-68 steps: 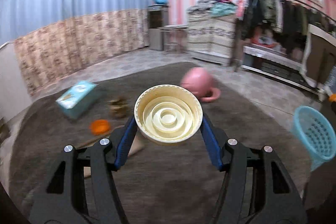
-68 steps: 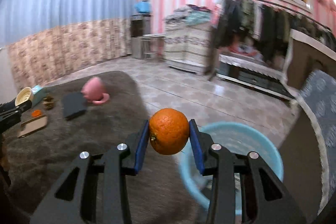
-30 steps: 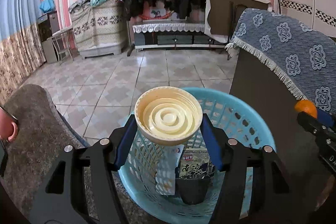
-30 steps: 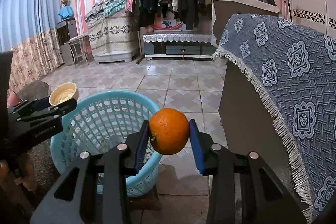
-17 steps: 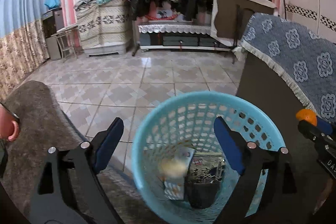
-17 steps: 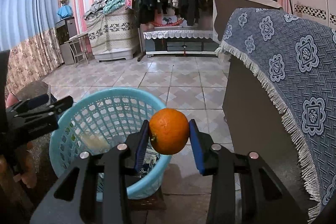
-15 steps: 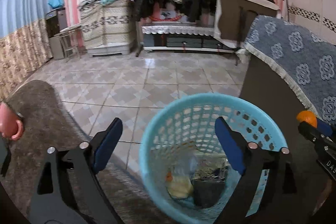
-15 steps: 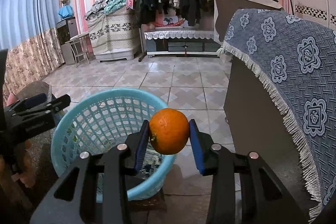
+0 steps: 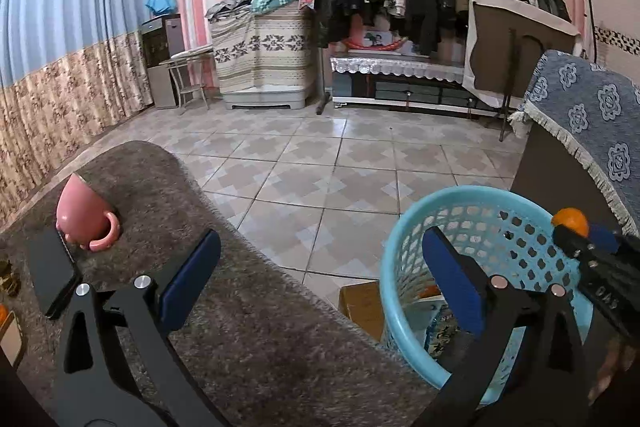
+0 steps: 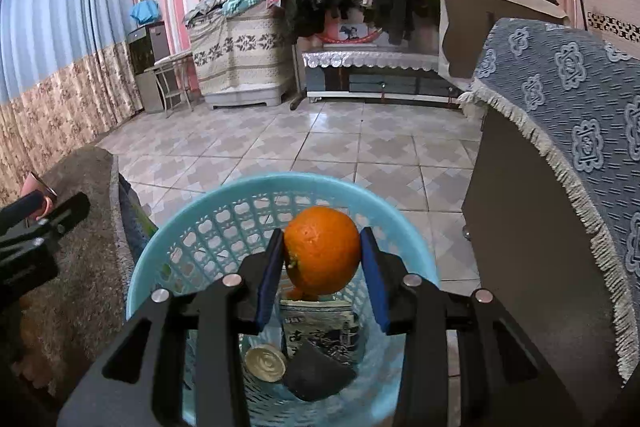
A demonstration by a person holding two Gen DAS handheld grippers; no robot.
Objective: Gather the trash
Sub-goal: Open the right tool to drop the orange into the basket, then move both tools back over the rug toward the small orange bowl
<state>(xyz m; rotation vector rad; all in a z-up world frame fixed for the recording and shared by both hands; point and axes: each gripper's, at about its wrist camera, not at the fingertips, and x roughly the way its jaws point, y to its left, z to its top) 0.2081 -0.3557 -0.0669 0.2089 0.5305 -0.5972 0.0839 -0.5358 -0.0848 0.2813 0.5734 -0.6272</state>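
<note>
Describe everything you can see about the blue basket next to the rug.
The laundry-style basket is light blue plastic, round, with a smooth solid rim and lattice walls of small cut-outs. It stands upright on the tiled floor, close beside the grey rug. Inside lie a cream lid, a printed packet, something dark and a bit of orange. The right gripper holds an orange above its opening; nothing visibly grips the basket itself.
</note>
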